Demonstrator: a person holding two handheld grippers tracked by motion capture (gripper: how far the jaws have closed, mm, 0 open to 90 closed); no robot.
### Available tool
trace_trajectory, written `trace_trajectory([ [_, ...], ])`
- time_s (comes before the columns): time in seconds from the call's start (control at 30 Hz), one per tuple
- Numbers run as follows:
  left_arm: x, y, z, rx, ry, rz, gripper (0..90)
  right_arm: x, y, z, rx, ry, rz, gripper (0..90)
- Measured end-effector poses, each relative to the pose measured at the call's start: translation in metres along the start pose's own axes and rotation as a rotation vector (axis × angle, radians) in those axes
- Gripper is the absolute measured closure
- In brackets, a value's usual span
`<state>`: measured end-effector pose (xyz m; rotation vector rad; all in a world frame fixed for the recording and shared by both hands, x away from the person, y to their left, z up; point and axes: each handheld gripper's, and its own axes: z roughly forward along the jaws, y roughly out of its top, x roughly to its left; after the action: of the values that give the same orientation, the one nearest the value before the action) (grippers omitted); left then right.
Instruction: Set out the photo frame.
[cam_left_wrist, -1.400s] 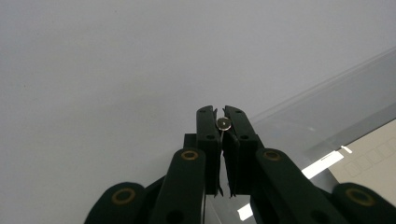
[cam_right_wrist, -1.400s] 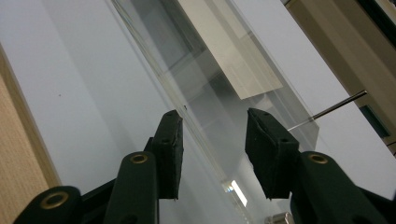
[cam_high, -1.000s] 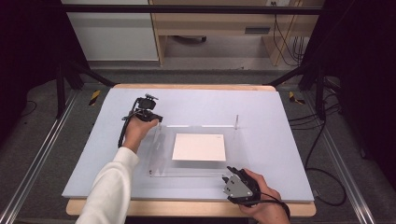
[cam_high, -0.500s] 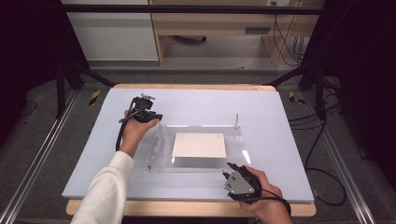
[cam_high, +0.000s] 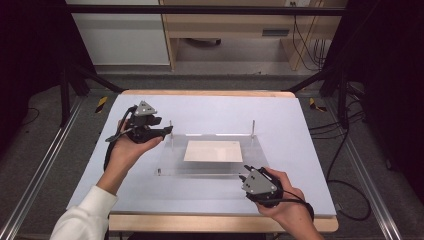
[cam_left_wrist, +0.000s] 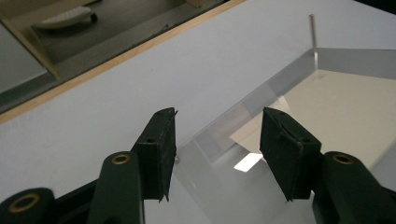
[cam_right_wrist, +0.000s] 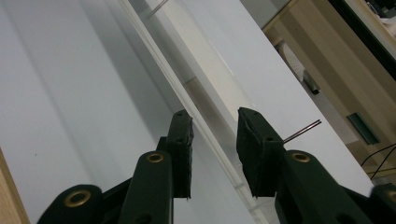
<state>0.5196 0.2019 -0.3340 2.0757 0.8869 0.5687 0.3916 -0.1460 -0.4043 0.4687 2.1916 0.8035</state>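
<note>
A clear acrylic plate (cam_high: 200, 168) with thin metal posts (cam_high: 253, 127) at its corners lies mid-table, with a cream sheet (cam_high: 212, 151) at its middle. My left gripper (cam_high: 167, 131) hovers over the plate's back-left corner. Its jaws have just been opening, and the plate corner (cam_left_wrist: 224, 186) lies below them, untouched. My right gripper (cam_high: 243, 176) is at the plate's front-right corner, rolled on its side. The plate's edge (cam_right_wrist: 210, 137) runs between its jaws, which have eased slightly closer. That front edge is tilted up off the table with the hand.
The pale table top (cam_high: 310, 130) has free room on all sides of the plate. Its wooden front edge (cam_high: 200, 222) is near my forearms. Metal rails (cam_high: 35, 180) flank the table, and cables (cam_high: 345, 150) lie on the floor at the right.
The left gripper has let go at the back-left post, opened and lifted. The right hand has risen a little, and the plate's front edge has come up with it.
</note>
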Motion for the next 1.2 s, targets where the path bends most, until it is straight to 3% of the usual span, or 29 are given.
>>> trace_trajectory([
  [0.3,-0.032,0.004,-0.049,-0.065,-0.046,0.114,40.2,-0.018,0.012,-0.001,0.011,0.030,0.034,67.1],
  [0.53,-0.051,-0.002,-0.067,-0.084,-0.074,0.189,40.4,-0.027,0.017,-0.001,0.012,0.052,0.053,67.0],
  [0.83,-0.078,-0.024,-0.069,-0.062,-0.128,0.306,46.7,-0.034,0.020,-0.001,0.017,0.071,0.066,66.9],
  [0.9,-0.082,-0.029,-0.064,-0.046,-0.113,0.338,48.0,-0.036,0.022,-0.001,0.016,0.073,0.072,66.8],
  [1.2,-0.082,-0.045,-0.040,-0.009,-0.086,0.394,53.8,-0.043,0.025,-0.001,0.026,0.093,0.084,66.5],
])
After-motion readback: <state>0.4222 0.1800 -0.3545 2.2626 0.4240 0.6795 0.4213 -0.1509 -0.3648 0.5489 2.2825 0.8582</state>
